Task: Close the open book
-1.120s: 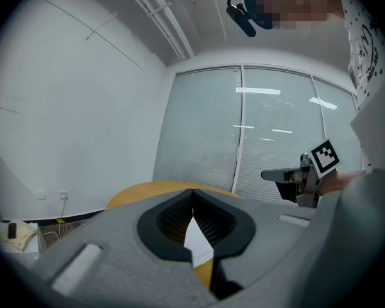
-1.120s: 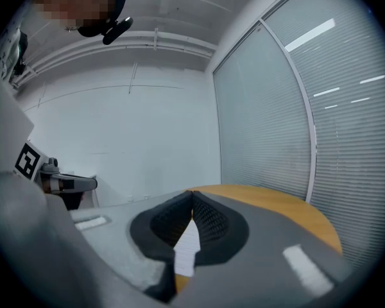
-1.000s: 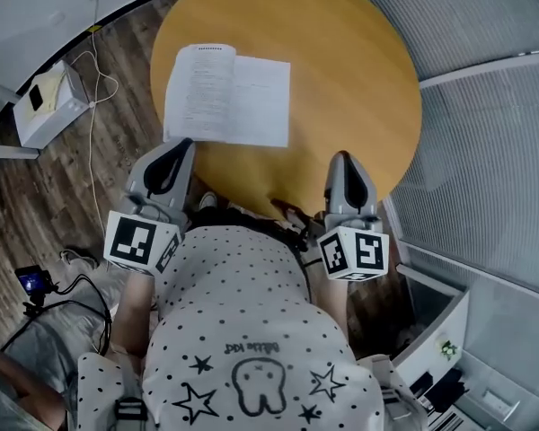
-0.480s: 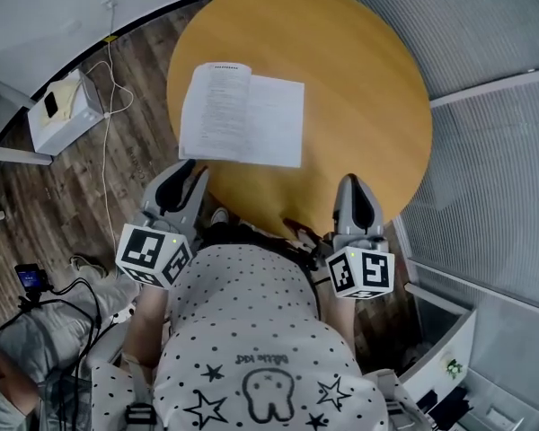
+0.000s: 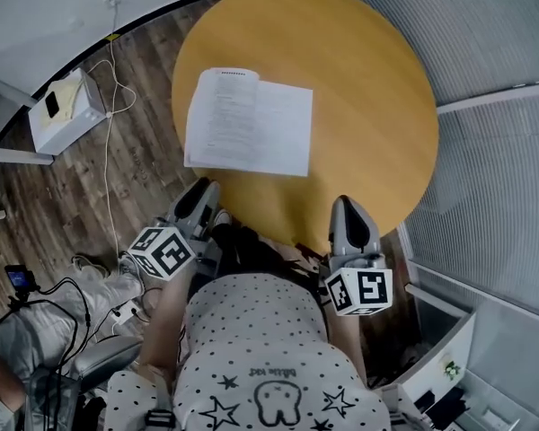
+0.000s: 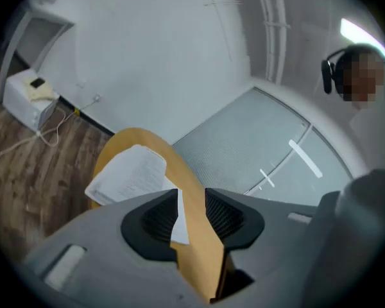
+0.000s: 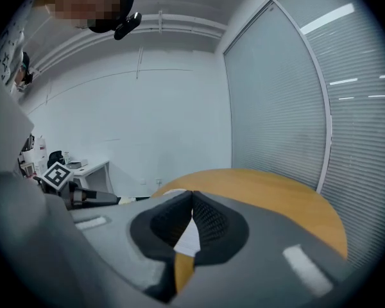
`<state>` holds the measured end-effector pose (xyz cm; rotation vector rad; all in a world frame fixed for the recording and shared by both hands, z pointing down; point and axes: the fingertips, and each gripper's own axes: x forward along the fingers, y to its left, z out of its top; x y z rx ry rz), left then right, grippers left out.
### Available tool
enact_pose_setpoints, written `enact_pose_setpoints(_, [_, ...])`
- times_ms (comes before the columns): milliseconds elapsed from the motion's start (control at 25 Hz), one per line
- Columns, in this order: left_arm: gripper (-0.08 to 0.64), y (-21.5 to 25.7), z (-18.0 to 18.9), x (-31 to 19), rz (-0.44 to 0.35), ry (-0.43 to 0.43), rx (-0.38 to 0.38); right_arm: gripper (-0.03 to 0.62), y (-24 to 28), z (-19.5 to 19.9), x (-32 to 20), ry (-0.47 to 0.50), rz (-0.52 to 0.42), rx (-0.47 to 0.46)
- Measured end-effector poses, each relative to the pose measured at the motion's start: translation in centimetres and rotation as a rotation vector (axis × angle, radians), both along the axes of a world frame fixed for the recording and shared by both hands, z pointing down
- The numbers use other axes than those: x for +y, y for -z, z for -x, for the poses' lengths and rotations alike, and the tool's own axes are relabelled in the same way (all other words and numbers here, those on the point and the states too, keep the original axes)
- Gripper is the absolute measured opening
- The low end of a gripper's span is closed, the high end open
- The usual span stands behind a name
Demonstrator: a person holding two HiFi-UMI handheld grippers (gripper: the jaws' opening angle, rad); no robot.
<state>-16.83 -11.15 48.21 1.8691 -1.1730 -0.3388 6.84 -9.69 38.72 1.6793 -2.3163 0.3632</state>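
Approach: open book point(image 5: 249, 135) flat on counter point(image 5: 368, 97); left claw point(image 5: 205, 192) just opening, empty; right claw point(image 5: 346, 205) closed. Next: lift one cover.

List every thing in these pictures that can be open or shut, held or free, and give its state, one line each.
book, open, lying flat on the table, touched by neither gripper
left gripper, jaws apart, they have just been opening, nothing between them
right gripper, jaws together, holding nothing
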Motion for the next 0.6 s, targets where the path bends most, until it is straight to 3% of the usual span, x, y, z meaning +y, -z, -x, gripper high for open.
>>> enact_pose_setpoints(400, [0.147,-10.5,-2.2,-0.7,0.290,0.134,0.345,0.005,-1.9,-0.2,1.7,0.003,0.055,0.010])
enact_pose_setpoints(600, [0.159,-12.6,-1.8,-1.9,0.333,0.208,0.400,0.005,-1.9,-1.5,2.7,-0.027,0.061,0.015])
